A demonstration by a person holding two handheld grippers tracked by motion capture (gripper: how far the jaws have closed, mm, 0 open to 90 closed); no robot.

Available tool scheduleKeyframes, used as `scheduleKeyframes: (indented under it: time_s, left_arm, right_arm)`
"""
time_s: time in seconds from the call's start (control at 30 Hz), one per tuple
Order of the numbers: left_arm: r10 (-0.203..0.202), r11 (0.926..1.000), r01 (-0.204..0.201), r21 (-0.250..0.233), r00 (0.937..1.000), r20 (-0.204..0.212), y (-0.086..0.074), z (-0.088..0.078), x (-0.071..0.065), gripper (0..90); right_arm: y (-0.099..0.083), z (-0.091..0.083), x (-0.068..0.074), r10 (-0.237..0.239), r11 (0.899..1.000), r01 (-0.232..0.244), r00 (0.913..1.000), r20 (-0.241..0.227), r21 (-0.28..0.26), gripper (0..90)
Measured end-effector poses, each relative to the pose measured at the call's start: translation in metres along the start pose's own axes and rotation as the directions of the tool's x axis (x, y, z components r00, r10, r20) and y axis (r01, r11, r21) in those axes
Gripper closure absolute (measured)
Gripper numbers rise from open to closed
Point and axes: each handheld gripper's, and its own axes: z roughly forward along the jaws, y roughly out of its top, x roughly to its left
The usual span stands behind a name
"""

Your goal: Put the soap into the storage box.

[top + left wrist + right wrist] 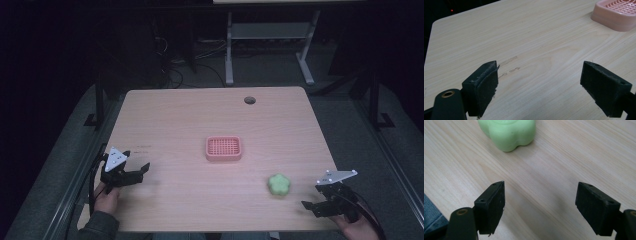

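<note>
The green flower-shaped soap (pixel 279 184) lies flat on the bench (pixel 190 125), just ahead of my right gripper (pixel 311 199) and a little off to one side of its line; in the right gripper view the soap (pixel 507 133) sits beyond the jaws, not between them. That gripper stands wide open and empty, low over the wood, which I read as the start of a reach: the gap is already broad enough to take the lobed sides. I judge I must swing slightly toward the soap before I close, or one jaw will push it away.

Farther off, well beyond the soap, is the pink slotted soap dish (pixel 223 148), near the middle of the bench and sitting hollow side up, the likely place for the soap. From my left gripper (pixel 136 171) the dish (pixel 616 15) is ahead and far to one side. The left gripper is also spread open, holding nothing, parked low near the bench's near edge, probably to keep clear of the right one's path.
</note>
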Motion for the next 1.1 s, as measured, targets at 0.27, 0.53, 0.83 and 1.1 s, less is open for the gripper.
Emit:
scheduleKeyframes:
  time_s: [0.27, 0.53, 0.83, 1.1]
  left_arm:
    - [0.008, 1.0000, -0.008, 0.001, 1.0000, 0.004, 0.000, 0.000, -0.002, 14.4]
    - [0.001, 1.0000, -0.001, 0.000, 1.0000, 0.000, -0.001, -0.002, -0.001, 14.3]
    - [0.004, 1.0000, -0.004, 0.000, 1.0000, -0.001, -0.001, -0.002, -0.001, 14.3]
    - [0.004, 1.0000, -0.004, -0.004, 1.0000, -0.003, -0.001, -0.003, -0.001, 14.3]
  right_arm:
    - [0.005, 0.000, 0.005, -0.017, 1.000, 0.017, 0.9998, -0.005, 0.008, 23.0]
    - [0.017, 0.003, 0.012, -0.052, 0.998, 0.052, 0.9986, -0.005, 0.043, 22.3]
    - [0.028, 0.001, 0.015, -0.077, 0.996, 0.078, 0.9968, -0.021, 0.049, 22.3]
    - [0.037, -0.002, 0.017, -0.114, 0.991, 0.115, 0.9934, -0.015, 0.070, 22.3]
